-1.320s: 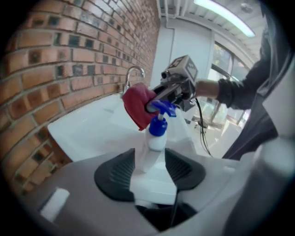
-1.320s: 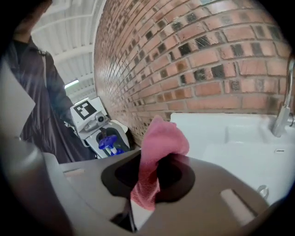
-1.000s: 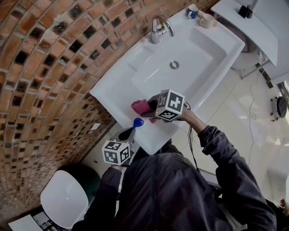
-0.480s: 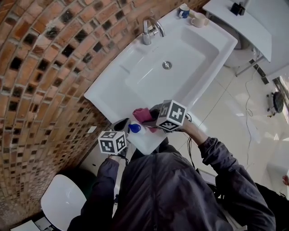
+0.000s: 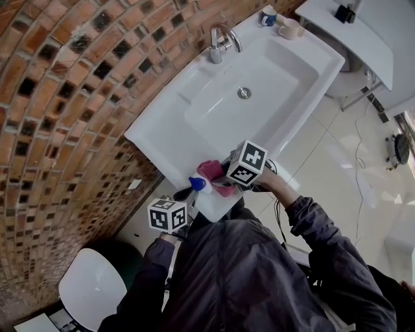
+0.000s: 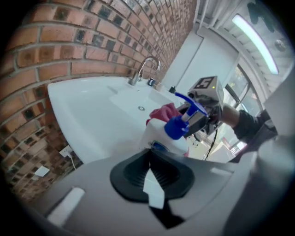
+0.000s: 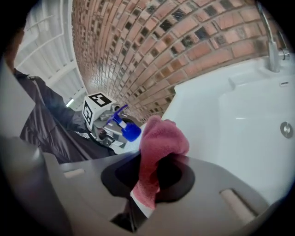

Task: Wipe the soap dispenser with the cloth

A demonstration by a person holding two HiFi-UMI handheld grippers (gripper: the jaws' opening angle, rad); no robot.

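The soap dispenser (image 6: 165, 138) is a white bottle with a blue pump (image 5: 196, 183), held over the sink's front left corner. My left gripper (image 6: 152, 182) is shut on its base, seen from below in the head view (image 5: 182, 196). A pink cloth (image 7: 161, 138) is bunched in my right gripper (image 7: 146, 186), which is shut on it. In the head view the cloth (image 5: 213, 172) lies right beside the pump, with the right gripper (image 5: 225, 175) behind it. From the left gripper view the cloth (image 6: 164, 112) shows just past the bottle. Whether cloth and bottle touch is hidden.
A white sink (image 5: 272, 81) with a chrome faucet (image 5: 220, 40) runs along the brick wall (image 5: 71, 110). Two cups (image 5: 269, 14) stand at its far corner. A white round seat (image 5: 91, 285) sits on the floor at the lower left.
The cloth in my right gripper has closed in on the dispenser's pump, and that gripper has rolled. My left gripper has shifted a little with the bottle.
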